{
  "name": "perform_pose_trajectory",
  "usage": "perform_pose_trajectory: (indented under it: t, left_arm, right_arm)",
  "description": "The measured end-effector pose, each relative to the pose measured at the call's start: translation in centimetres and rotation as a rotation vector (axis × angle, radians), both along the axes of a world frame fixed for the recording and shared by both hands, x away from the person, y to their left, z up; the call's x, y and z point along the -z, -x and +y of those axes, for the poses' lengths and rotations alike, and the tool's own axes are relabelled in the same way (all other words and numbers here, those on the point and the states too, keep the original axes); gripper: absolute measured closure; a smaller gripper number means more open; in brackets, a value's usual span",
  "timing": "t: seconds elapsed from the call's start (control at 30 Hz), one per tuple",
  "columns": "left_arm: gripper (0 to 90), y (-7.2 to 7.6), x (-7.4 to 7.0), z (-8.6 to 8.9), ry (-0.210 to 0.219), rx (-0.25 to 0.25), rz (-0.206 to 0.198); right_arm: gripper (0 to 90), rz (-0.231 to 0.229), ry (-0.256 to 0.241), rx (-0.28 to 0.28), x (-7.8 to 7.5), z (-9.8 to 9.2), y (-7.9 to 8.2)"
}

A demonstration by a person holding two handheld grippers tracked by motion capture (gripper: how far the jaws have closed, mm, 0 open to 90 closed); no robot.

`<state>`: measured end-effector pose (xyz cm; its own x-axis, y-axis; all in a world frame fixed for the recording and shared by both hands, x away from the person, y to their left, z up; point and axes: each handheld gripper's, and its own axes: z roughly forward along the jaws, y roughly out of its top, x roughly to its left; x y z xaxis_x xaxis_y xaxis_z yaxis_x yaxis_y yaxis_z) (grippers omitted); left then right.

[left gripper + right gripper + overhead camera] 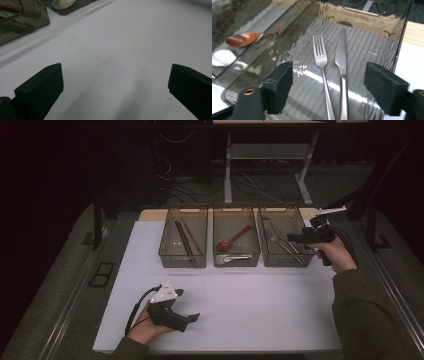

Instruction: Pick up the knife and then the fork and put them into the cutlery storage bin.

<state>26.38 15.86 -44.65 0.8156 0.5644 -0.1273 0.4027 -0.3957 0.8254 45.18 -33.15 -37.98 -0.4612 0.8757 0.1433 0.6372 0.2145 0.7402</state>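
My right gripper (328, 82) hovers wide open and empty over the right bin (387, 37), where the fork (322, 62) and knife (341, 60) lie side by side. Nothing is on the mat; my left gripper (115, 87) waits open, so sorting looks finished.

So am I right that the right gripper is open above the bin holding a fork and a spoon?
Not quite: the right gripper is open above that bin, but beside the fork lies a knife, not a spoon. The right gripper view shows this; the red spoon lies in the neighbouring bin.
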Motion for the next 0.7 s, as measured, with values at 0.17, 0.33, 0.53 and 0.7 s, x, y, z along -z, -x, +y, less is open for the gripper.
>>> perform_pose_trajectory:
  t: [0.17,0.33,0.53,0.7]
  left_arm:
    - [0.0,0.0,0.0,0.1,-0.005,-0.006,0.002]
    - [0.0,0.0,0.1,-0.1,-0.005,-0.002,0.004]
    - [0.0,0.1,0.1,-0.2,-0.004,0.005,0.004]
    - [0.0,0.1,0.1,-0.2,-0.003,0.006,0.001]
  right_arm:
    - [19.5,-0.044,-0.049,-0.03,0.0,-0.1,1.1]
    - [19.0,-0.079,-0.058,-0.057,0.0,0.3,2.4]
    - [18.6,-0.111,-0.052,-0.094,0.0,0.6,4.2]
    - [18.6,-0.142,-0.064,-0.117,0.0,1.0,6.1]
